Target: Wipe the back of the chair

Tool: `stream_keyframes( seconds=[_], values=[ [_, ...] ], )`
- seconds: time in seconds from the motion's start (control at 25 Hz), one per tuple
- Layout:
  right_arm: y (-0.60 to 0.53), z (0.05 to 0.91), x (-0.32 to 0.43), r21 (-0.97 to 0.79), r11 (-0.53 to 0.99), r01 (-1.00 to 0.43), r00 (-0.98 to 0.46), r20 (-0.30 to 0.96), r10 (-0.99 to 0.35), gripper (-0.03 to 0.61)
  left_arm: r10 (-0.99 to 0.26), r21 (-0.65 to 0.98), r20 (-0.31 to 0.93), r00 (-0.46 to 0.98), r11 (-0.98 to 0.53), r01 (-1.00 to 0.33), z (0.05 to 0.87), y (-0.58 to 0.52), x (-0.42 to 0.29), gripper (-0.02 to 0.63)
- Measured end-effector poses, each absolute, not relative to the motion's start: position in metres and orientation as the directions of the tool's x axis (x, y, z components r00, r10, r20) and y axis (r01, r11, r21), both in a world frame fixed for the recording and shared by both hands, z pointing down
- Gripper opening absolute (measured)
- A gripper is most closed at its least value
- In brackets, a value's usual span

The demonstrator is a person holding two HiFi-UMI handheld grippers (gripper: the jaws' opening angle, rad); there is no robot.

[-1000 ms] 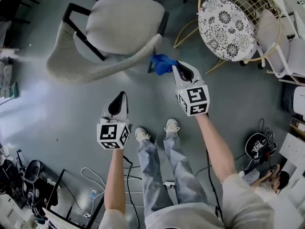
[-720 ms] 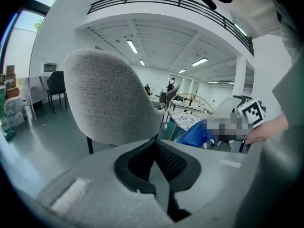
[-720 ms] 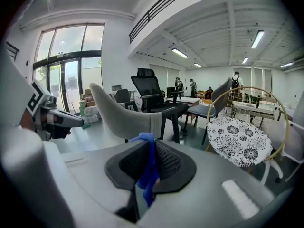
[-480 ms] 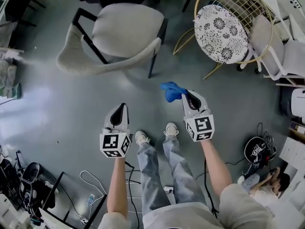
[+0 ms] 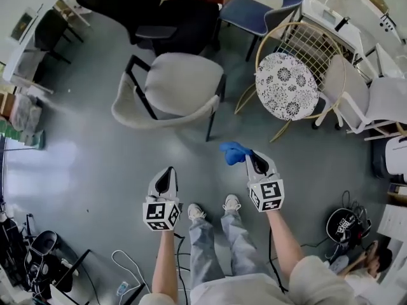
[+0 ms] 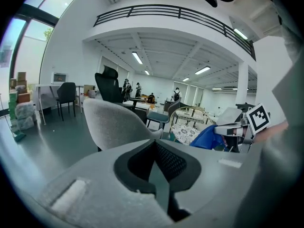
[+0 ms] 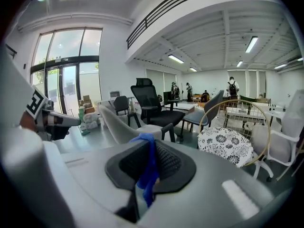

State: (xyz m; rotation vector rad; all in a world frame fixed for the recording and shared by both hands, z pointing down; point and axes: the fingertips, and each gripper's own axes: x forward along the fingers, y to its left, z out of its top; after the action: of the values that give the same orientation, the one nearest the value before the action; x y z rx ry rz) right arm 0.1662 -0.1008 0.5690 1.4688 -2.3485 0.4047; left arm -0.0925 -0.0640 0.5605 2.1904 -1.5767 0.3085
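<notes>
I see the chair (image 5: 181,84) on the floor (image 5: 82,164) in front of both grippers, well apart from them, its back nearest to me. The left gripper (image 5: 166,173) is left of the right gripper (image 5: 251,155), and 2 shoes (image 5: 194,213) are between them, closer to me. The cloth (image 5: 234,152) sits between the right gripper's jaws and sticks out in front. A wire chair (image 5: 286,84) stands right of the chair. An office chair (image 5: 159,18) stands behind it.
</notes>
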Motion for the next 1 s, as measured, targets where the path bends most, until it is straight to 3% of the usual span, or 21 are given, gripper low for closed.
stream_keyframes(
  seconds=[0.52,1.0],
  values=[
    [-0.138,0.417,0.172,-0.029,0.396,-0.918,-0.383,0.326,-0.864,0.029,-0.900,0.150,0.308,0.308,-0.274,-0.950,0.416,-0.095,-0.115,0.003],
    [-0.133,0.328,0.193,-0.037,0.355,-0.934,-0.352,0.262,-0.899,0.028,-0.916,0.146,0.257,0.308,-0.278,-0.949,0.338,-0.087,-0.124,0.003]
  ],
)
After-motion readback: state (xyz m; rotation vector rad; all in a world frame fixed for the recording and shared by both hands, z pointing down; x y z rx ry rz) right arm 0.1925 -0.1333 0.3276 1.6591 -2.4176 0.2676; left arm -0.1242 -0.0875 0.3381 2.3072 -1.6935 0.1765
